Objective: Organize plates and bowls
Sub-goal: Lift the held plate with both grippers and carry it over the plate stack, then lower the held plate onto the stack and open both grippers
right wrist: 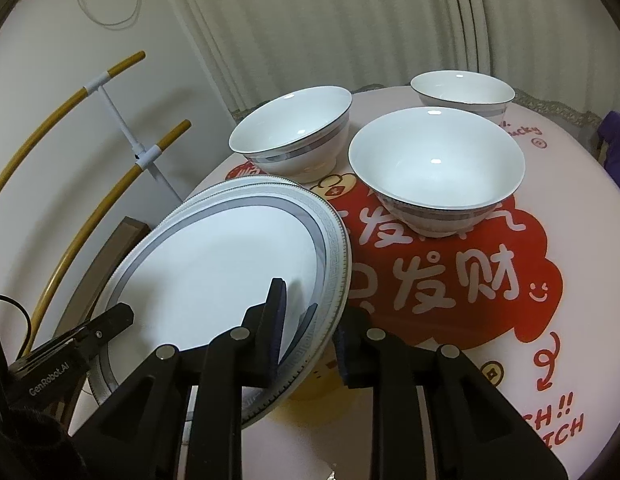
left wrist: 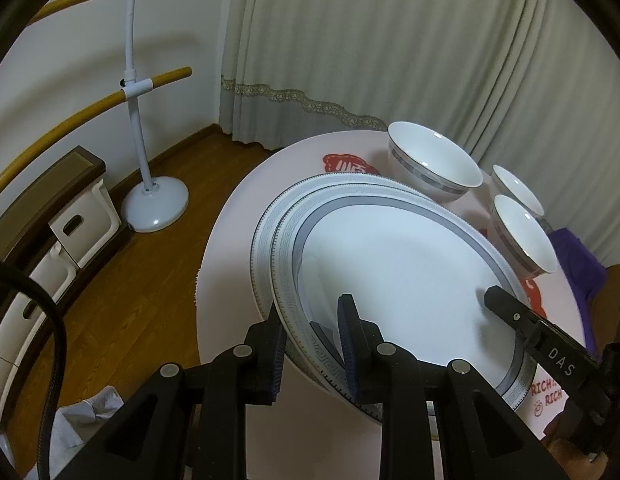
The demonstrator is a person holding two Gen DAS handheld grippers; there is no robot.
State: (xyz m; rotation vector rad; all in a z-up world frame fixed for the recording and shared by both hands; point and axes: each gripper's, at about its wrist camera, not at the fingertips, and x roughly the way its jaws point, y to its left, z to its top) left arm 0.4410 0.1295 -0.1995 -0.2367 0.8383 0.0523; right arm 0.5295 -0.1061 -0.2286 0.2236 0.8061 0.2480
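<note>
Here both grippers clamp the same top plate (left wrist: pixel 394 264) by opposite rims: the left gripper (left wrist: pixel 310 344) has its jaws narrowed on the near-left edge, one pad under the rim and one over it, and the right gripper (right wrist: pixel 306 332) bites the right edge in the same way, though its outer pad looks only just beside the rim, so that grip may be the looser of the two. The plate sits over a second plate (left wrist: pixel 262 240), whose patterned border shows along the left, and the pair lies at the left side of the round table (left wrist: pixel 230 240), partly over its edge. Three bowls (right wrist: pixel 434 168) stand apart behind and to the right, upright and empty, none nested. The step in hand seems to be settling the top plate squarely onto the lower one, or lifting it clear; which of the two the views do not show. Done well, it calls for both hands to travel together and level, since any difference in height twists glazed ware against the pads and invites a slip. The rims should line up all round before either grip eases. Because the stack overhangs the table, sliding it inward toward the printed cloth (right wrist: pixel 450 272) looks wise, while staying clear of the nearest bowl (right wrist: pixel 294 136). Letting go one side at a time, low, seems safest.
</note>
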